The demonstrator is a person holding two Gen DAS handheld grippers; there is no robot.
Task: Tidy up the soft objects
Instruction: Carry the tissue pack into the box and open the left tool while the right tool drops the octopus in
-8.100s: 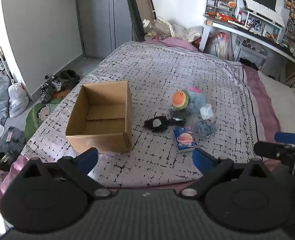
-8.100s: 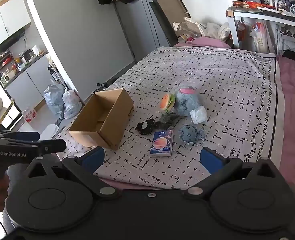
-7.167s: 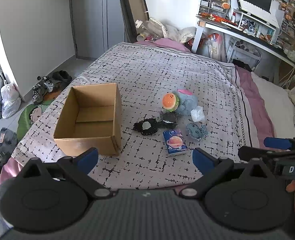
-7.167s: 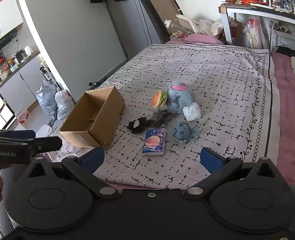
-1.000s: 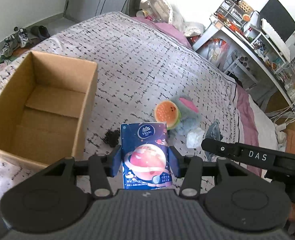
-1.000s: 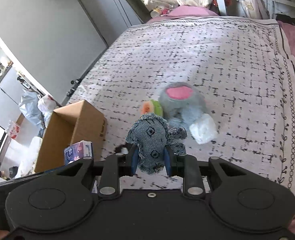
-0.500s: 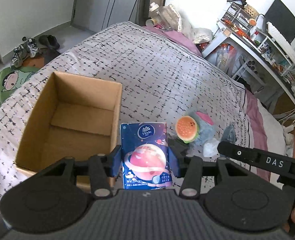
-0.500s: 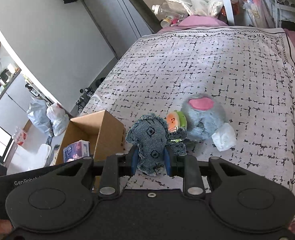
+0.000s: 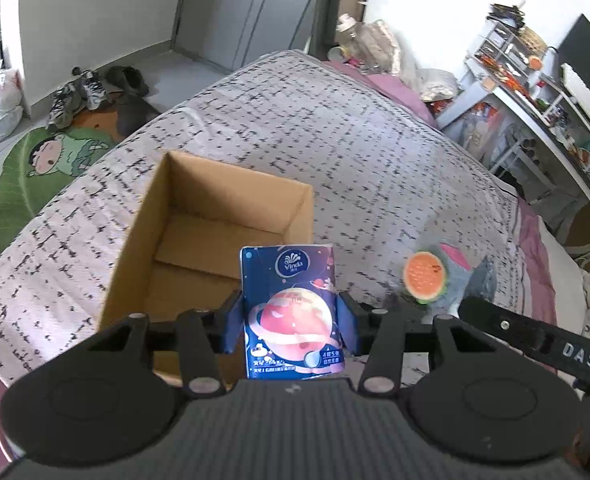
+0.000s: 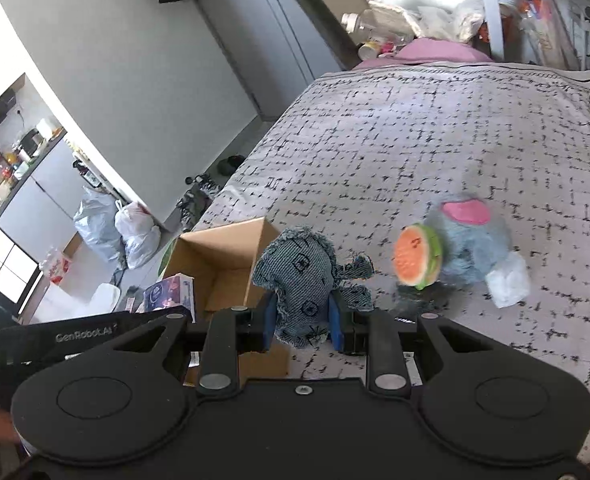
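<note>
One cardboard box on bed, open top, nothing visible inside. Left gripper clamps one blue tissue pack, held in front of box's near right corner; pack reads "Vinda", planet picture below. Right of it one watermelon-slice plush against one grey plush, both on bed. Right gripper, body marked "DAS", closed on one denim plush, held off bed beside box. Left gripper body reads "GenRobot.AI".
</note>
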